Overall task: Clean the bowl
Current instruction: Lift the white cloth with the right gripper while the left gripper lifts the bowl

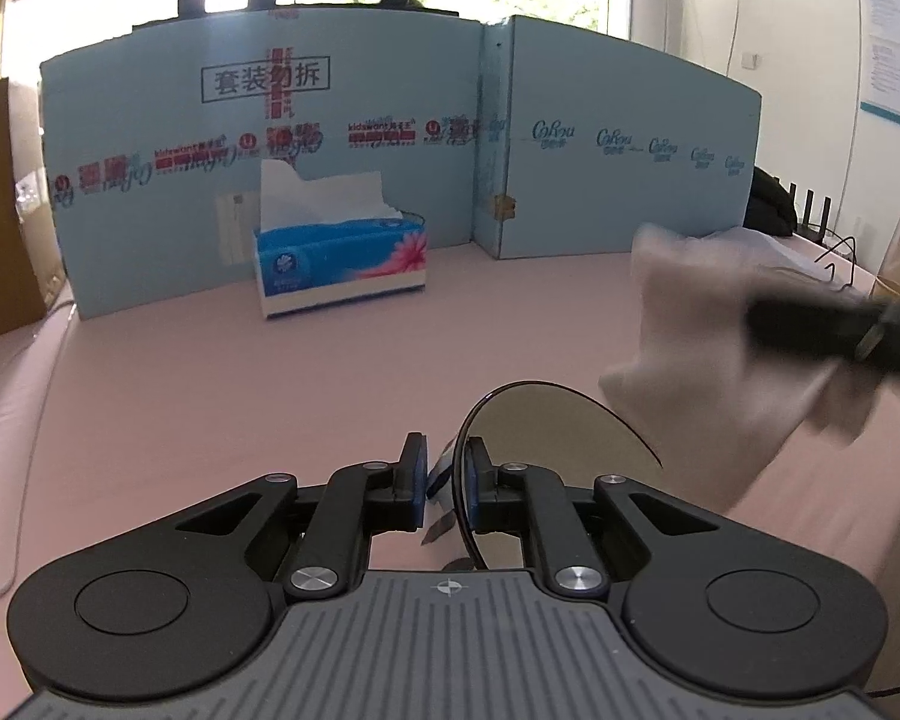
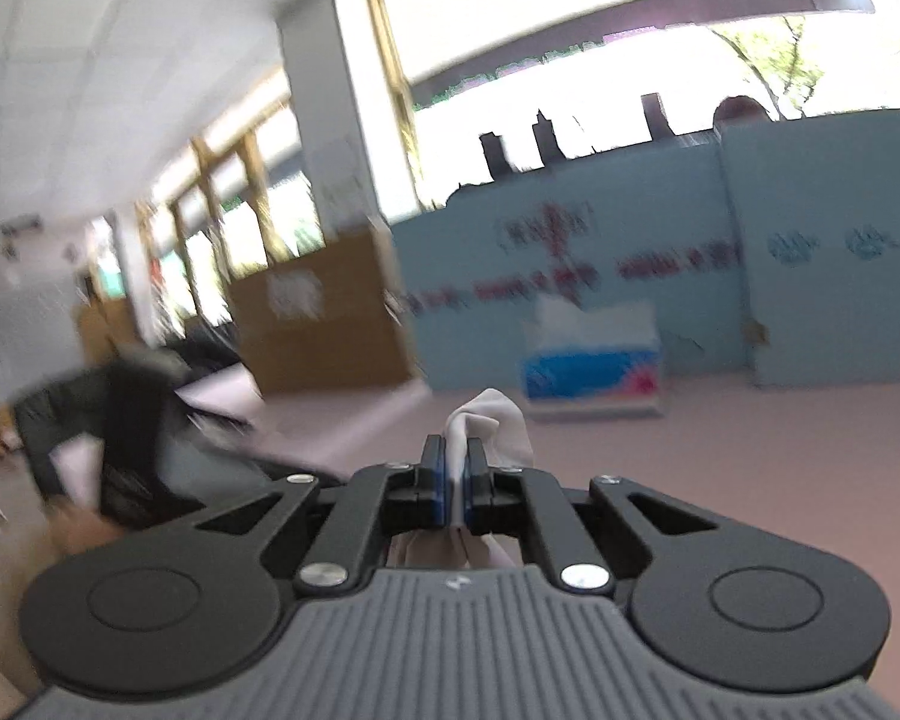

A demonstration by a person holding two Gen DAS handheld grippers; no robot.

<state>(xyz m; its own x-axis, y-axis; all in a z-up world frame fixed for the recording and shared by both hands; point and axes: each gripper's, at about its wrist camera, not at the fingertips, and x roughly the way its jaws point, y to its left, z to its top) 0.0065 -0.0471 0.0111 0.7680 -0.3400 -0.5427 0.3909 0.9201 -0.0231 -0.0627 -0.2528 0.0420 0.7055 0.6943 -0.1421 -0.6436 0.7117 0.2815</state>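
My left gripper (image 1: 448, 471) is shut on the rim of a dark glass bowl (image 1: 546, 438) and holds it over the pink table. The bowl opens to the right of the fingers. My right gripper (image 2: 456, 468) is shut on a white tissue (image 2: 492, 420), which bunches up ahead of the fingers. In the left wrist view that tissue (image 1: 708, 354) hangs blurred from the right gripper's dark fingers (image 1: 822, 330), to the right of and just above the bowl, not clearly touching it.
A blue tissue box (image 1: 342, 264) with a sheet sticking out stands at the back of the pink table (image 1: 240, 396), against a light blue cardboard screen (image 1: 390, 120). A brown box (image 2: 324, 324) stands left of the screen. Cables lie at the table's right edge.
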